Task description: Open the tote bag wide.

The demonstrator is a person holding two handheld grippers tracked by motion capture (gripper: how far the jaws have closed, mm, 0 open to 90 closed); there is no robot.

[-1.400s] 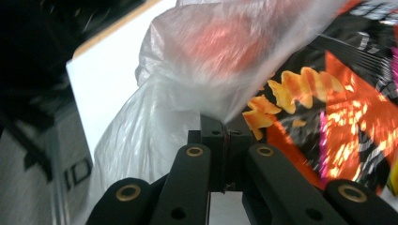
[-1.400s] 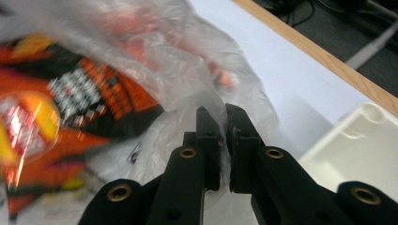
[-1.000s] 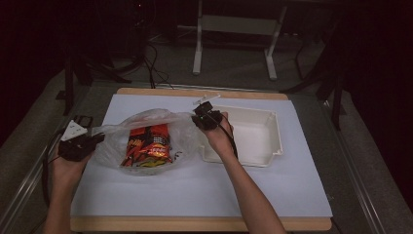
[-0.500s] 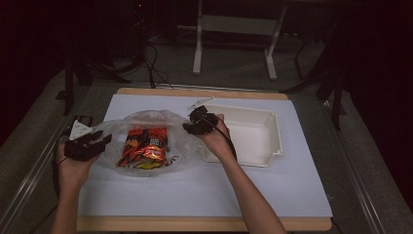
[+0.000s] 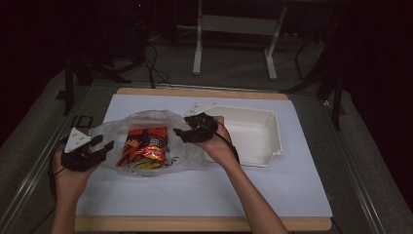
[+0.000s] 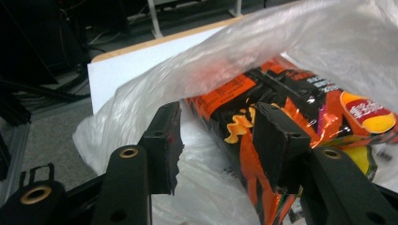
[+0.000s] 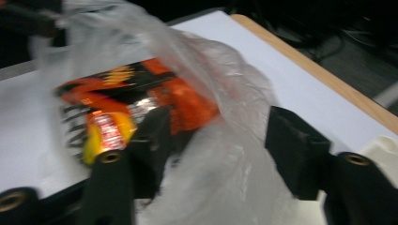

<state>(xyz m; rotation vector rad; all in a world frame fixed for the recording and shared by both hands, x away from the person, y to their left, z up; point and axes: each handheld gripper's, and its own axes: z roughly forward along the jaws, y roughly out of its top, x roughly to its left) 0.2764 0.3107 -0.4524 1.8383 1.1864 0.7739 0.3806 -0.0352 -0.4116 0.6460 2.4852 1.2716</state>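
Observation:
A clear plastic bag (image 5: 151, 118) lies on the white sheet (image 5: 272, 180) with an orange and black snack packet (image 5: 145, 146) inside it. My left gripper (image 5: 104, 143) sits at the bag's left edge, open. In the left gripper view its jaws (image 6: 218, 150) stand apart, with the bag's film (image 6: 141, 103) and the packet (image 6: 244, 112) between and beyond them. My right gripper (image 5: 180, 135) is open at the bag's right edge. Its jaws (image 7: 220, 150) straddle loose film (image 7: 225, 93), and the packet (image 7: 141, 93) shows behind.
A white tray (image 5: 272, 141) stands just right of the bag, beside my right hand. The sheet rests on a wooden board (image 5: 204, 224) set on a grey table. Dark stands and cables lie on the floor beyond.
My left gripper has moved right, up to the bag's left edge. My right gripper has come left and nearer, away from the tray. The bag has shifted slightly left.

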